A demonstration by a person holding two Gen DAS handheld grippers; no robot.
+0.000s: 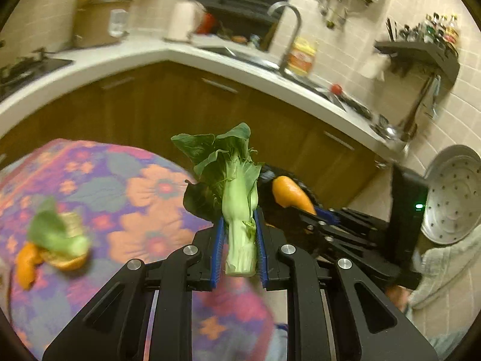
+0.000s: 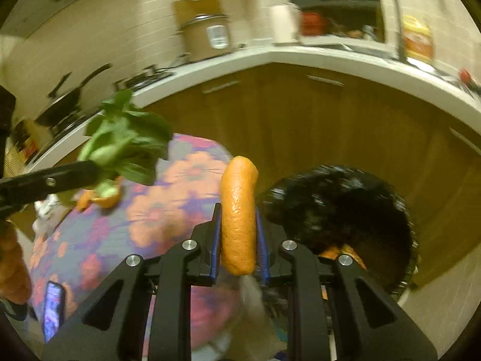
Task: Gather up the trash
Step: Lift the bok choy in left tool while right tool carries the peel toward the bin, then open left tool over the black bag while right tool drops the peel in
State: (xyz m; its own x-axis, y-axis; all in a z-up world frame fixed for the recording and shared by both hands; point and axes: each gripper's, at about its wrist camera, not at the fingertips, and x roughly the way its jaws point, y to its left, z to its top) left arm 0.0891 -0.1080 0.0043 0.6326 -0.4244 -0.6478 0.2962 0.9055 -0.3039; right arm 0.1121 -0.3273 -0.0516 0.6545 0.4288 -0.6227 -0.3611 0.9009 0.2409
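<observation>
My left gripper (image 1: 239, 225) is shut on a green bok choy stalk (image 1: 237, 204), held upright above the flowered table's edge. My right gripper (image 2: 238, 216) is shut on a strip of orange peel (image 2: 239, 213), held beside a black-lined trash bin (image 2: 339, 210). The right gripper with the peel (image 1: 290, 194) shows in the left wrist view over the bin. The left gripper with the bok choy (image 2: 126, 144) shows in the right wrist view at left. More peel and a leaf (image 1: 57, 243) lie on the flowered tablecloth (image 1: 135, 195); they also show in the right wrist view (image 2: 102, 195).
A phone (image 2: 53, 310) lies on the table's near left. Some orange peel (image 2: 339, 252) lies inside the bin. A white counter (image 1: 210, 60) with wooden cabinets, sink and faucet (image 1: 288, 30) curves behind. A metal steamer tray (image 1: 454, 195) stands at right.
</observation>
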